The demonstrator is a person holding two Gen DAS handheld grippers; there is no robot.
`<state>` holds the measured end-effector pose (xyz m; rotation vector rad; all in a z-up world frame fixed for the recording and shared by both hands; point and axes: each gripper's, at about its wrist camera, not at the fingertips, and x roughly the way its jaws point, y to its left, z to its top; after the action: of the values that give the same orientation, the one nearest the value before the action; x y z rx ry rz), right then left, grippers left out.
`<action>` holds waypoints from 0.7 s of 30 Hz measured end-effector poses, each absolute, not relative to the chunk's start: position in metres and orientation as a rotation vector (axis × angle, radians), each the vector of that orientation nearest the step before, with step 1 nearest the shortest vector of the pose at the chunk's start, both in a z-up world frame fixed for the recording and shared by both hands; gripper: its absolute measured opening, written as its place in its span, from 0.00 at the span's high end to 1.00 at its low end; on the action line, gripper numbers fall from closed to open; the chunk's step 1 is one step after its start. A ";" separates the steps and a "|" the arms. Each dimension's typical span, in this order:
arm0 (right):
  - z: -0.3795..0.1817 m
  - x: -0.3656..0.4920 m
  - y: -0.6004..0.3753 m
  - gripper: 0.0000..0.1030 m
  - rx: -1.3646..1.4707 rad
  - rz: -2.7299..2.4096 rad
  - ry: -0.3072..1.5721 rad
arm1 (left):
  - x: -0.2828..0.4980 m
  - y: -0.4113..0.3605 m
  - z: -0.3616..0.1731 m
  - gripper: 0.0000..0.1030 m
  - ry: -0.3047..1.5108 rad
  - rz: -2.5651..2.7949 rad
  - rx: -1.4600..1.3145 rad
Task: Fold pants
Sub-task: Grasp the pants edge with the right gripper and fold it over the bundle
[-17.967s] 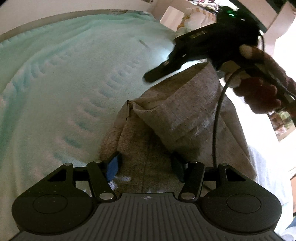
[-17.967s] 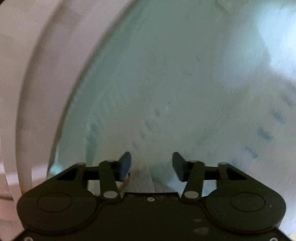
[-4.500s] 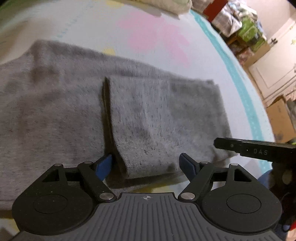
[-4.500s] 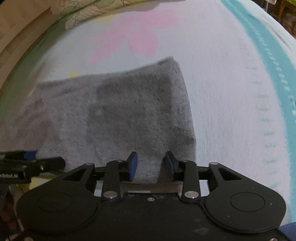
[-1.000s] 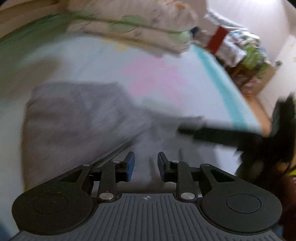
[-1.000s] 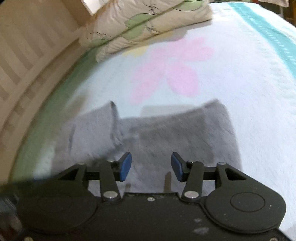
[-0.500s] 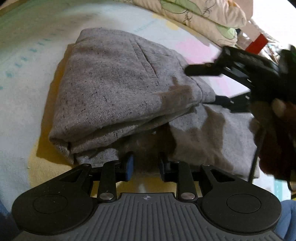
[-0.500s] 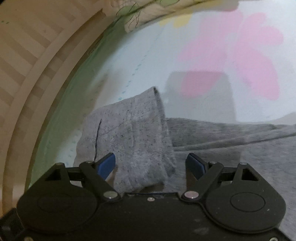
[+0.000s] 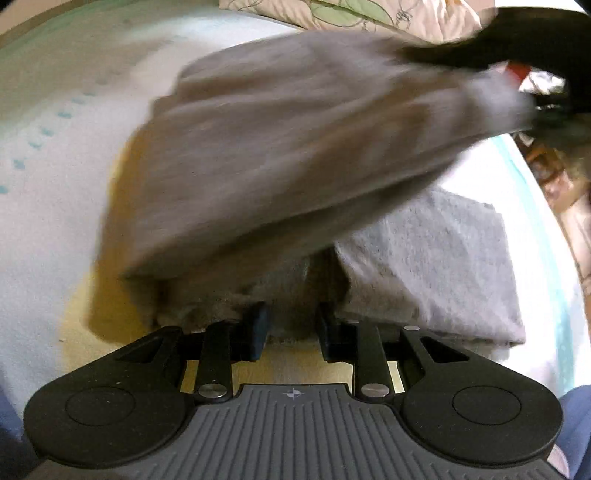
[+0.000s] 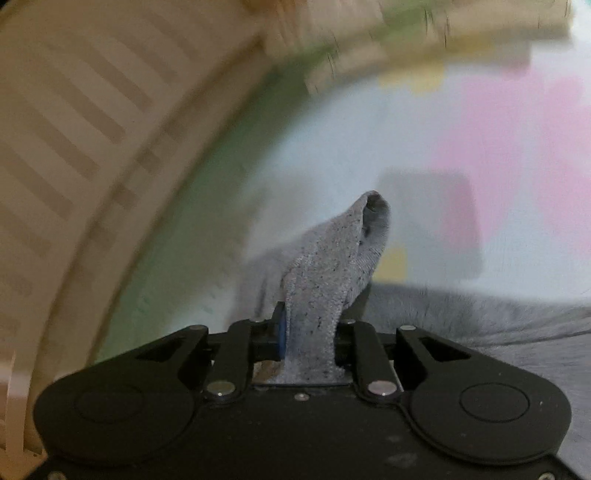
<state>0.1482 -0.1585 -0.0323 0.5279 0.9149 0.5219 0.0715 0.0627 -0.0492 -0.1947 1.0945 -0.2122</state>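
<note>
The grey pants (image 9: pixel 436 258) lie on the pale bed sheet (image 9: pixel 48 206), partly folded. In the left wrist view their upper layer (image 9: pixel 295 155) is lifted and blurred. My left gripper (image 9: pixel 291 325) is shut on the near edge of the pants. My right gripper (image 10: pixel 310 332) is shut on a bunched corner of the pants (image 10: pixel 332 273) and holds it up off the bed. The right gripper also shows in the left wrist view (image 9: pixel 517 40), dark and blurred at the top right.
A pillow (image 9: pixel 369 14) lies at the far end of the bed. A striped wall or headboard (image 10: pixel 74 147) runs along the left in the right wrist view. The sheet has a pink flower print (image 10: pixel 517 129). Room clutter (image 9: pixel 554 177) shows past the bed's right edge.
My right gripper has shut on the pants corner and lifted it. The upper layer has risen and swings across the left wrist view. My left gripper stays shut on the near edge.
</note>
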 end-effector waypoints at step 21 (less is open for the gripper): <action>-0.082 0.061 -0.273 0.83 0.449 0.136 0.960 | 0.084 0.057 0.031 0.58 1.029 -0.379 -0.087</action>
<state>0.0615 -0.2730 -0.0820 0.4490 0.9602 0.1364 0.0843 0.0573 0.0306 -0.0868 1.0288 -0.3789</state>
